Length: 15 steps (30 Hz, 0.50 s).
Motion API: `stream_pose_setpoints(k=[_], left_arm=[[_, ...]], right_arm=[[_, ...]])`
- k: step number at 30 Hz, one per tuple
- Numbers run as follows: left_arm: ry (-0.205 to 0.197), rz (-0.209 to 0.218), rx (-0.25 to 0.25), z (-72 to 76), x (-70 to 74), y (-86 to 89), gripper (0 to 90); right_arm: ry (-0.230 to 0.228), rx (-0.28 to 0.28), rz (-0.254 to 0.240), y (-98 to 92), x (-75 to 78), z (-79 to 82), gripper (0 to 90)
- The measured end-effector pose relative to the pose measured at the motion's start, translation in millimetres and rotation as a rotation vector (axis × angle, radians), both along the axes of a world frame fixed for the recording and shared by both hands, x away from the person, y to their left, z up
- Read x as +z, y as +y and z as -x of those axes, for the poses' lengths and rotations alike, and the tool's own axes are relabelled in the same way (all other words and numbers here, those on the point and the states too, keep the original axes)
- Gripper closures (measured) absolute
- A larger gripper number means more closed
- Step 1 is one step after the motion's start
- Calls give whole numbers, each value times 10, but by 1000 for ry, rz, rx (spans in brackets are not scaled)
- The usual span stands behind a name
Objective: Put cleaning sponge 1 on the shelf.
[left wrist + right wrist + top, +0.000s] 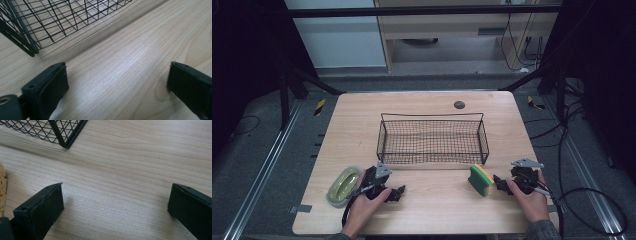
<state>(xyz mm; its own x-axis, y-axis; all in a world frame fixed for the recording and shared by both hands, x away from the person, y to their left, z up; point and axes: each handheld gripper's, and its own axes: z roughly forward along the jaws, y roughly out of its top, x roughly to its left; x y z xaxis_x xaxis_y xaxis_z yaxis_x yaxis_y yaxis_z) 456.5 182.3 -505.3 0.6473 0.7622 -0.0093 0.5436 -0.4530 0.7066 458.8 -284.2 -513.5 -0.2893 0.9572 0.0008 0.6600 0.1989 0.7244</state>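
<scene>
A black wire basket (pixel 432 115) stands in the middle of the wooden table (pixel 437 207), with nothing in it. A yellow and green sponge (pixel 480 179) stands on edge near the basket's front right corner. An oval yellow-green dish (pixel 344 185) lies at the front left. My left gripper (pixel 396 192) rests on the table right of the dish and is open; bare wood lies between its jaws (pixel 117 66). My right gripper (pixel 499 183) sits just right of the sponge, open as well (pixel 117 186), and the sponge (pixel 2 187) shows at that view's left edge.
A corner of the basket (pixel 22 42) is close ahead of the left gripper, and another corner (pixel 65 137) is ahead of the right one. A dark round grommet (pixel 459 104) sits near the table's far edge. Cables trail on the floor at the right.
</scene>
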Motion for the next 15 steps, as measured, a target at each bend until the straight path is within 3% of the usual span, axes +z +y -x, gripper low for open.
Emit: stream_pose_setpoints(k=[3, 4, 7, 8, 9, 12, 15], left_arm=[[-6, 3, -5, 33, 52, 17, 50], [-30, -14, -17, 70, 139, 36, 55], [-54, -7, -11, 95, 253, 66, 61], [-76, -14, -8, 105, 377, 108, 63], [-76, -14, -8, 105, 377, 108, 63], [-91, -48, -15, 109, 550, 213, 62], [-108, -107, 1, 103, 765, 449, 58]], right_arm=[[0, 0, 0, 0, 0, 0, 5], [0, 0, 0, 0, 0, 0, 5], [0, 0, 0, 0, 0, 0, 5], [0, 0, 0, 0, 0, 1, 5], [0, 0, 0, 0, 0, 1, 5], [1, 0, -3, 1, 1, 2, 5], [2, -1, -4, 3, 2, 4, 5]])
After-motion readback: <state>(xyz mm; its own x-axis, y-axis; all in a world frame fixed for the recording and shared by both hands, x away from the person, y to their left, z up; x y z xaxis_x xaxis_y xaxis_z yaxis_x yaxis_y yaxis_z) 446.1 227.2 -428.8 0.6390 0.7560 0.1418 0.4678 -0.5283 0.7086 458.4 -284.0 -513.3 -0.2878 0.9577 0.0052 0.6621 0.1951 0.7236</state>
